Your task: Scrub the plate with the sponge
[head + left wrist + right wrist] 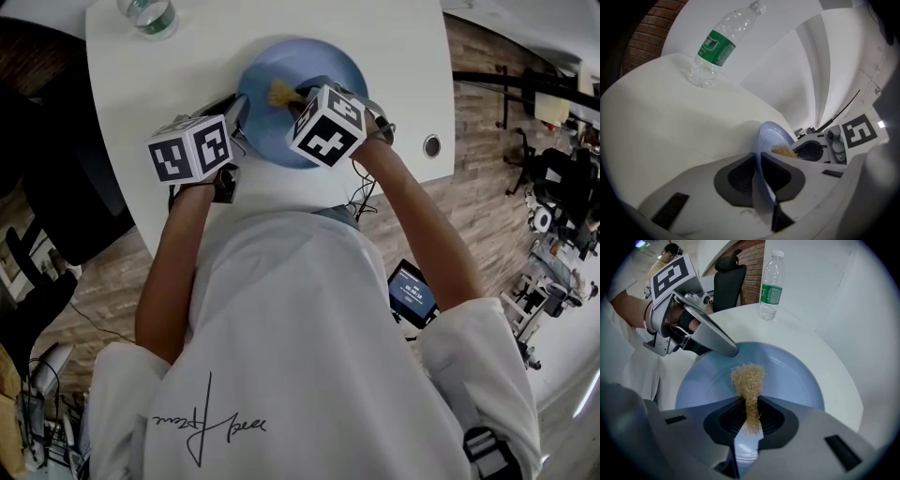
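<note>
Head view: the blue plate [323, 56] lies flat on the white table [403, 56]. The left gripper [239, 117] meets the plate's rim at 8 o'clock. The right gripper [302, 101] is over the plate's centre.

Left gripper view: jaws clamp the plate rim. Bottle [717, 47] at 11 o'clock; the print on its green label is illegible.

Right gripper view: jaws pinch the tan sponge [748, 380]. Its long axis points to 12 o'clock, free end on the plate.

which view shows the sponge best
The right gripper view: the sponge sits centre frame, clamped in the right gripper over the plate. The head view shows a small tan tuft of it; the left gripper view, a scrap beside the plate's edge.
</note>
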{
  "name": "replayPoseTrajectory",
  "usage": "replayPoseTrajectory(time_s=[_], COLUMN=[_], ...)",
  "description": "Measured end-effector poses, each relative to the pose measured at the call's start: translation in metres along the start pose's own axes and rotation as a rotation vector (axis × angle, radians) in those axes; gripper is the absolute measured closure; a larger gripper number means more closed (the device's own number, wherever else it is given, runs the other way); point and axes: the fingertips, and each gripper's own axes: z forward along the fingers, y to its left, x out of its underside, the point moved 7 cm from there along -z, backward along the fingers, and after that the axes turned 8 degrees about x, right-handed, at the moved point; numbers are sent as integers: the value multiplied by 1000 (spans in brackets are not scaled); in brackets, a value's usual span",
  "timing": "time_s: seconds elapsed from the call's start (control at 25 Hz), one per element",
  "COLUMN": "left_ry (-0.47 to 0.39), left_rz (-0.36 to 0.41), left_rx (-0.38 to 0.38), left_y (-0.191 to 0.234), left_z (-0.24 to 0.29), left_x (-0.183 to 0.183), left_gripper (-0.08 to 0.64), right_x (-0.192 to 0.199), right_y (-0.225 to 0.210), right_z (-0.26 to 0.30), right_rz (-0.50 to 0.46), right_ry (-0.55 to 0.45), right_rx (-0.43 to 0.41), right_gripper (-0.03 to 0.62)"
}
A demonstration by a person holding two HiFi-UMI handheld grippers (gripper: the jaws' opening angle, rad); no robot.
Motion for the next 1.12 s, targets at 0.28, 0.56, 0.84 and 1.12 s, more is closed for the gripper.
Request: replayPoseTrajectory(time_s=[0.28,0.56,0.84,1.12], left_ry=[5,17,38,55], left_rz=[17,32,50,51], left_rx=[1,-5,-29,-49], left_y=[-3,-1,-9,-18], left_z=[1,0,-4,-5], left_x=[0,2,10,11], left_gripper=[528,527,511,503], right_x=[8,15,29,47], right_y=[21,35,39,31], right_z=[-8,-13,-24,-35], right_rz=[46,117,204,247], right_ry=[-20,-36,-60,-81], right_rx=[-34,-88,-119,-113], right_gripper=[548,548,548,548])
